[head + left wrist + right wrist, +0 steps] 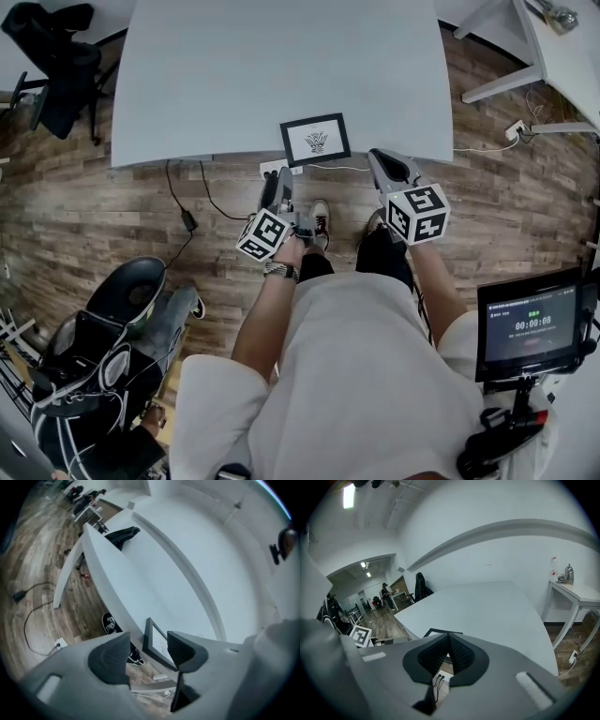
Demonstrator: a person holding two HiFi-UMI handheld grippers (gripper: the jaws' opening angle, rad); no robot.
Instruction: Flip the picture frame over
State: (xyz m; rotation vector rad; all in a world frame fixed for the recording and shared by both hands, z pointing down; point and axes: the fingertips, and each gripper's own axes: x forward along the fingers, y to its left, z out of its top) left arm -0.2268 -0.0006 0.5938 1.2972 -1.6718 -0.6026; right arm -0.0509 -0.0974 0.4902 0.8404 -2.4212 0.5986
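Note:
A black picture frame (315,140) lies picture side up near the front edge of the pale table (234,75), showing a small drawing on white. My left gripper (278,184) hovers just off the table's edge, below and left of the frame, jaws open with nothing between them. In the left gripper view the frame (158,644) shows beyond the gap of the left gripper (149,645). My right gripper (381,158) sits right of the frame at the table's edge, shut and empty. In the right gripper view the right gripper (449,642) hides most of the frame (436,632).
A black office chair (54,54) stands at the far left of the table. A white side table (553,47) is at the right. Cables (187,220) and a power strip (274,169) lie on the wooden floor. A screen on a stand (530,323) sits by my right.

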